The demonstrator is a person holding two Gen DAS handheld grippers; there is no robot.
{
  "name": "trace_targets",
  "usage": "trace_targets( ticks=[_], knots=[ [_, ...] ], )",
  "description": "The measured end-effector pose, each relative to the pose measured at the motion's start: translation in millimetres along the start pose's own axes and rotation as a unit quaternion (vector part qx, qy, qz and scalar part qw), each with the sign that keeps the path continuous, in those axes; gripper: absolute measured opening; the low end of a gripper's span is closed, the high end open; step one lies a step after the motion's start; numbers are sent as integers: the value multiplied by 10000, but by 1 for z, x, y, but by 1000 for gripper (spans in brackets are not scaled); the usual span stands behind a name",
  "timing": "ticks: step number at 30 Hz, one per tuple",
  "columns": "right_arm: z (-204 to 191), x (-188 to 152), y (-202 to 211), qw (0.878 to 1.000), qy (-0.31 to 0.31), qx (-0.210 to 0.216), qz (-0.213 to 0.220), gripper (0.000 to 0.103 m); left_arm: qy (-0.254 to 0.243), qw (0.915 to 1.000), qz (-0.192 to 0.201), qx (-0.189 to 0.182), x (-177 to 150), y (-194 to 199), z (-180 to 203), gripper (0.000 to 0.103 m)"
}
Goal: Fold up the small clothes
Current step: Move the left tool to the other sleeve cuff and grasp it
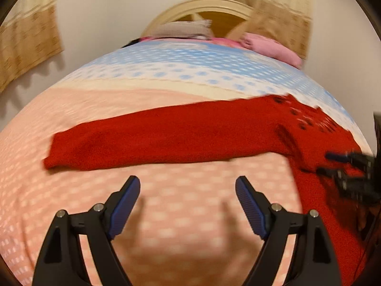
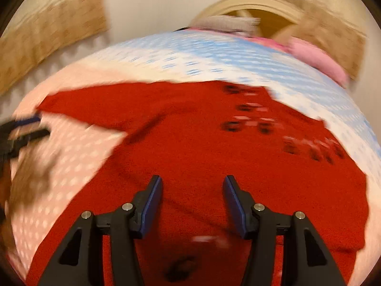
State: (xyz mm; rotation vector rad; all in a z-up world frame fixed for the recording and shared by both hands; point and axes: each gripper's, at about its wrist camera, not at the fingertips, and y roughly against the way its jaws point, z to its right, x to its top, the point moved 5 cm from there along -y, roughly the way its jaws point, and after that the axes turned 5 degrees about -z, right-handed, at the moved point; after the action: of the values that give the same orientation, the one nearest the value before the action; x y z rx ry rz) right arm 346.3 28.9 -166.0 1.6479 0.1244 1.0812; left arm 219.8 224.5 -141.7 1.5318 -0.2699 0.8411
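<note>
Left gripper (image 1: 187,186) just short of red sweater (image 1: 166,133)

Left of the red sweater (image 1: 166,133), the pink bedspread (image 1: 166,214) lies bare and passable. Beyond the sweater, pink pillows (image 1: 273,47) and the headboard (image 1: 204,4) block the way.

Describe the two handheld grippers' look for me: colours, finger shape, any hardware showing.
Both the left gripper and the right gripper match: black plastic frames with triangular cut-outs, silver round pivot pins, and two tapering fingers lined with ribbed blue pads. No cables, markings or sleeves show.
</note>
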Motion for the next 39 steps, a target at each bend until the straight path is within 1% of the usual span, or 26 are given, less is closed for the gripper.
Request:
trace_targets(
  ticks=[1,3,6,8,10,12,13,14,15,17,18,20,21,23,25,28,32,35,36,37,38,39],
  knots=[
    [-10,-1,-6,9997,152,186,-101,57,82,9999,-9,66,0,0,-9,85],
    [-21,-2,-7,9992,378,103,-43,58,382,9991,-44,172,-2,0,-34,85],
    [-20,-4,-8,9994,320,109,-18,58,922,9956,-68,178,-5,0,-66,85],
    [-17,-6,-9,9996,222,165,32,61,1344,9908,-89,97,-6,-2,-84,85],
    [-15,-6,-10,9997,170,159,60,64,1848,9826,-138,-87,-7,-4,-99,85],
    [-16,-7,-10,9998,167,80,71,66,2394,9701,-123,-384,-9,-5,-112,85],
    [-16,-7,-10,9998,183,22,75,67,2569,9652,-88,-482,-9,-6,-116,85],
    [-19,-7,-10,9998,185,-5,77,68,2771,9585,-22,-665,-8,-7,-119,85],
    [-18,-7,-10,9998,175,-14,79,68,2913,9535,29,-779,-8,-7,-120,85],
    [-16,-8,-9,9999,140,-5,82,70,3241,9399,130,-1064,-6,-10,-125,85],
    [-16,-8,-9,9999,116,-3,82,71,3420,9312,167,-1252,-5,-13,-126,85],
    [-14,-8,-9,9999,76,-1,83,72,3623,9218,177,-1369,-4,-17,-131,84],
    [-13,-8,-10,9999,65,-1,84,73,3686,9190,189,-1389,-3,-22,-132,84],
    [-13,-8,-10,9999,57,-5,87,73,3751,9169,182,-1351,0,-29,-134,84],
    [-12,-8,-10,9999,53,-5,94,73,3812,9138,266,-1380,4,-35,-135,84],
    [-12,-9,-10,9999,54,-11,95,74,3777,9161,363,-1296,11,-39,-140,84],
    [-12,-9,-10,9999,54,-11,95,74,3797,9163,484,-1178,16,-44,-150,84],
    [-12,-9,-9,9999,55,-11,94,74,3740,9195,506,-1104,18,-44,-152,82],
    [-12,-9,-9,9999,54,-12,94,74,3692,9220,506,-1053,18,-44,-152,78],
    [-11,-9,-10,9999,53,-13,94,74,3649,9241,505,-1021,18,-44,-153,71],
    [-12,-9,-9,9999,53,-11,94,74,3626,9248,497,-1040,18,-44,-154,66],
    [-12,-9,-9,9999,53,-11,95,74,3618,9248,472,-1079,18,-46,-155,54]
  ],
)
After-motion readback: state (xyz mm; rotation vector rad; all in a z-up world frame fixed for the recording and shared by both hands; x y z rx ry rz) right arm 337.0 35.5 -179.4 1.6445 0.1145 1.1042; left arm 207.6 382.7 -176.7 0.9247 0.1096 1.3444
